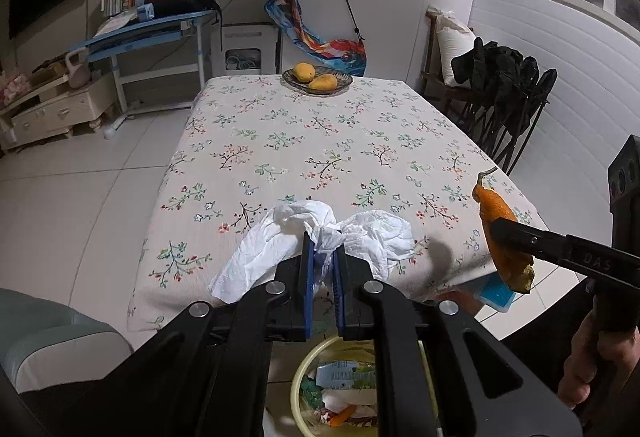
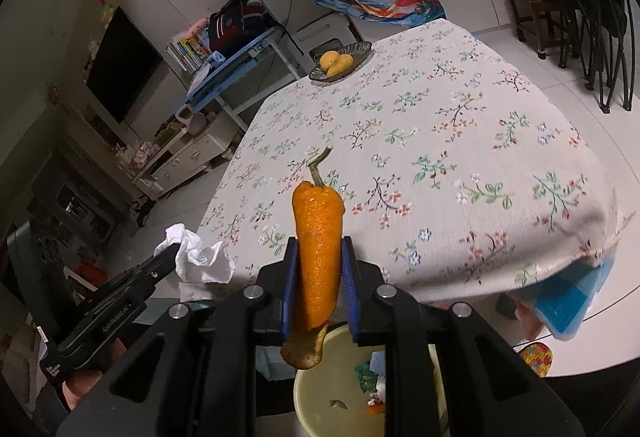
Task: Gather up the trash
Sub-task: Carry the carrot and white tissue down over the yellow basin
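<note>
Tissue [image 1: 320,241], white & crumpled, pinched in left claw [image 1: 323,257]; right claw [image 2: 319,261] clamps orange peel [image 2: 318,249] w/ stem.

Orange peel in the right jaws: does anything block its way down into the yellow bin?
Nothing visible does. The orange peel, clamped in the right gripper, hangs off the table edge with its lower end over the open yellow bin.

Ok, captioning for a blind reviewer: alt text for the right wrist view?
The right tool grips an orange peel strip above a yellow bin by a floral-clothed table; the left tool holds crumpled tissue.
</note>
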Tool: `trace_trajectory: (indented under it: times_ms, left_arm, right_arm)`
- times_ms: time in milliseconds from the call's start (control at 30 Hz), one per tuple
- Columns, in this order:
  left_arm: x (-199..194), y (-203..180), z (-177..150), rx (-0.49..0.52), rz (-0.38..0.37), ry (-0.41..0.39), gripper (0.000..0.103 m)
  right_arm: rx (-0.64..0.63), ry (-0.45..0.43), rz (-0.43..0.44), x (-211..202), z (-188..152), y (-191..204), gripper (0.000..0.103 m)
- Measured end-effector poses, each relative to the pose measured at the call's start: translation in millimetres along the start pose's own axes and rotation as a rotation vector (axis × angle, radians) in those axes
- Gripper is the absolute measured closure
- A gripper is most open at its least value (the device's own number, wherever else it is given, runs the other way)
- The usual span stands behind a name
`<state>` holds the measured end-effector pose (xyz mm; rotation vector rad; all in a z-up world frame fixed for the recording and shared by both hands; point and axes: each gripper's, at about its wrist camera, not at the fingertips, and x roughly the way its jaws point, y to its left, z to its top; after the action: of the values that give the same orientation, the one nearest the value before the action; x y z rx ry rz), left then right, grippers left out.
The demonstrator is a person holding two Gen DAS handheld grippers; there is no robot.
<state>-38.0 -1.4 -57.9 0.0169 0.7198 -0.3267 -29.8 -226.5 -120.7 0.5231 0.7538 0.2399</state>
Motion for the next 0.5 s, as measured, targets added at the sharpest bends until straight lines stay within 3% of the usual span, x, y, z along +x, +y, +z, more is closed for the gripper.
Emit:
trace_trajectory:
  times_ms: [500]
  left_arm:
    - [-18, -15, -20, 0.034, -0.007, -0.004, 0.094]
  right_arm:
    - [-0.014, 0.024, 0.021, -12, -22, 6, 0.082]
